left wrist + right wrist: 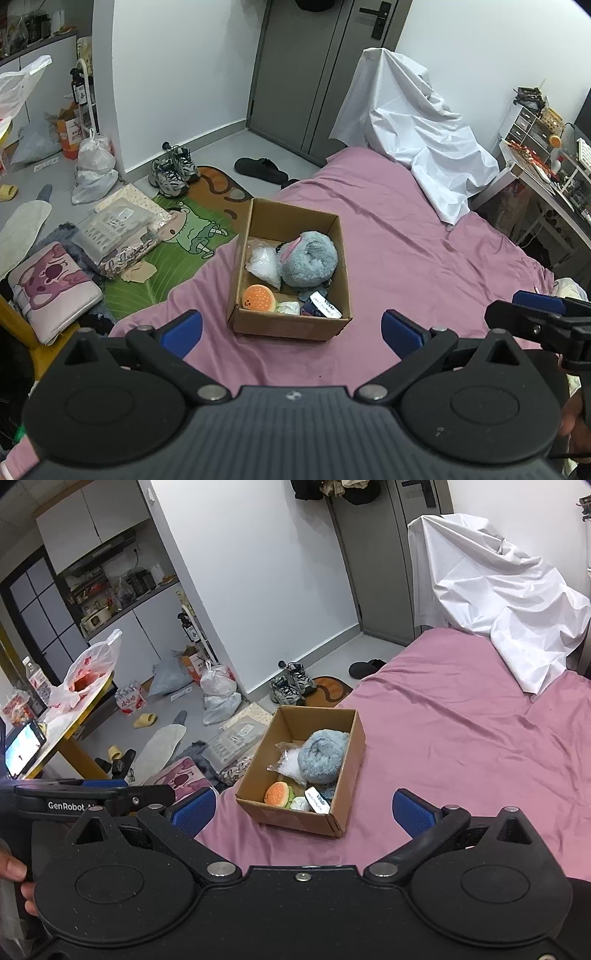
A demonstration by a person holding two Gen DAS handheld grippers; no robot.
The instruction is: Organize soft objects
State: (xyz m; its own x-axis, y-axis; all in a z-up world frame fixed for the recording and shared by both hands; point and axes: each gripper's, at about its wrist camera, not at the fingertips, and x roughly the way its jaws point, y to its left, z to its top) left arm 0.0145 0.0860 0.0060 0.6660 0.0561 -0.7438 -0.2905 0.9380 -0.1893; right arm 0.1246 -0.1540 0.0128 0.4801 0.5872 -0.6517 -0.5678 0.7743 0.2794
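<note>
An open cardboard box [291, 326] [295, 818] sits on the pink bed sheet [406, 240] [461, 720]. Inside lie a fluffy grey-blue plush [308, 264] [323, 757], a clear plastic bag of white stuff [263, 264] [291, 762], an orange burger toy [258, 299] [279, 794], a crumpled white wad [290, 307] [300, 804] and a blue-and-white packet [323, 309] [317, 800]. My left gripper [291, 330] is open, empty, just short of the box. My right gripper [303, 810] is open and empty too, near the box's front corner; it also shows in the left wrist view [543, 314].
A white sheet [413, 140] [506, 602] drapes over something at the bed's far end. The floor left of the bed holds sneakers [173, 171] [291, 686], bags, packages and a green cartoon mat [184, 240]. A cluttered desk [546, 173] stands right; a yellow-edged table [74, 716] left.
</note>
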